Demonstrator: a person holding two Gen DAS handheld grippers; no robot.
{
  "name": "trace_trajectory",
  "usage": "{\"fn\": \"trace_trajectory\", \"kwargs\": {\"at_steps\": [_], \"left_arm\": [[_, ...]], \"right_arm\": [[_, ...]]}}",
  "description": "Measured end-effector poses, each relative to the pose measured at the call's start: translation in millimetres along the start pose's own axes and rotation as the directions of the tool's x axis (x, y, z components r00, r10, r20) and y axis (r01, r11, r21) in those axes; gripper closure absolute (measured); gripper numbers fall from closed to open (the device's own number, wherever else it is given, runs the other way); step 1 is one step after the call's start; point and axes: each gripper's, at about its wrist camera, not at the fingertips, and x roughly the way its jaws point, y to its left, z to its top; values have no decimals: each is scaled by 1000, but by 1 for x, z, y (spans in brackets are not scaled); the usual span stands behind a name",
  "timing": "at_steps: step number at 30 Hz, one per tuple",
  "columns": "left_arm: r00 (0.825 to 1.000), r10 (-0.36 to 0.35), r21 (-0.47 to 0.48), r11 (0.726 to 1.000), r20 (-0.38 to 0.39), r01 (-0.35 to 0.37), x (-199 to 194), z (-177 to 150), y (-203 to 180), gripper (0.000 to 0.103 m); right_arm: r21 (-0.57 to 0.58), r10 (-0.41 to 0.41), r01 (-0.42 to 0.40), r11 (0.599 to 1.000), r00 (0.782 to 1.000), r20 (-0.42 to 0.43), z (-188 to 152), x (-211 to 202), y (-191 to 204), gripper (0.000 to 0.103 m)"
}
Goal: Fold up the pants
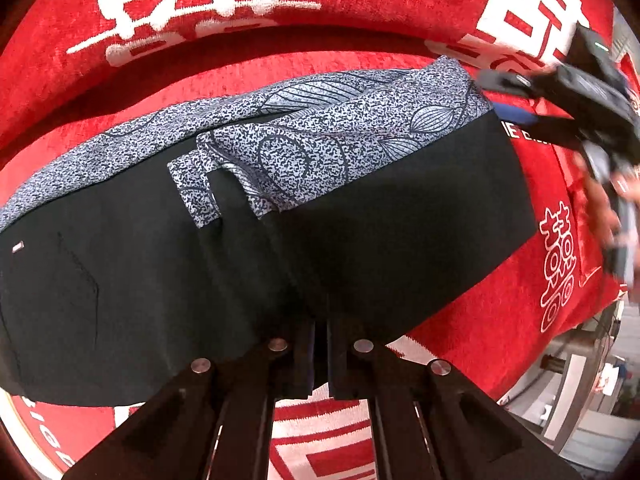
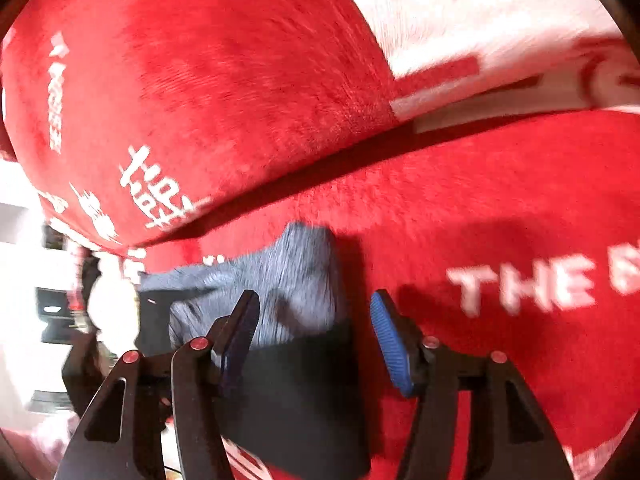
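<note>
Black pants (image 1: 400, 220) with a grey-and-white speckled leaf-print lining lie spread across a red sofa seat (image 1: 500, 320). The printed waistband is turned over along the far side. My left gripper (image 1: 320, 332) is at the near edge, shut on the black fabric, and creases run up from its tips. My right gripper (image 1: 508, 98) shows blurred at the far right corner of the pants. In the right wrist view the right gripper (image 2: 316, 340) is open. A corner of the pants (image 2: 300, 380) lies between its blue pads (image 2: 390, 344), and neither pad presses on it.
The red backrest cushion (image 1: 360, 8) with large white characters rises behind the pants. A person's hand (image 1: 600, 208) holds the right gripper. The seat ends at the lower right, where floor and furniture (image 1: 580, 400) show beyond the edge.
</note>
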Motion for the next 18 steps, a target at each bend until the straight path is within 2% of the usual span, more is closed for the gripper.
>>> {"fn": "trace_trajectory", "kwargs": {"at_steps": [2, 4, 6, 9, 12, 13, 14, 15, 18], "left_arm": [[1000, 2, -4, 1000, 2, -2, -1, -1, 1, 98], [1000, -5, -29, 1000, -9, 4, -1, 3, 2, 98], [1000, -9, -37, 999, -17, 9, -2, 5, 3, 98], [1000, -3, -22, 1000, -19, 2, 0, 9, 1, 98], [1000, 16, 6, 1000, -6, -16, 3, 10, -2, 98], [1000, 26, 15, 1000, -4, -26, 3, 10, -4, 98], [999, 36, 24, 999, 2, -36, 2, 9, -6, 98], [999, 43, 30, 999, 7, -43, -1, 7, -6, 97], [998, 52, 19, 998, 24, -52, -9, 2, -5, 97]], "right_arm": [[71, 73, -69, 995, 996, -54, 8, 19, -15, 63], [113, 89, -81, 990, 994, -62, 7, 24, -23, 71], [114, 112, -108, 988, 993, -34, -1, 12, -22, 75], [156, 111, -114, 981, 993, 29, -17, -7, -25, 77], [234, -8, -4, 972, 999, 54, -17, 1, -47, 76], [250, 6, -22, 968, 998, 68, -15, 3, -50, 76], [251, 3, -22, 968, 997, 74, -13, 2, -48, 76], [237, -10, -8, 972, 997, 76, -11, -2, -46, 72], [152, -107, 98, 984, 993, 53, -20, -15, -25, 68]]}}
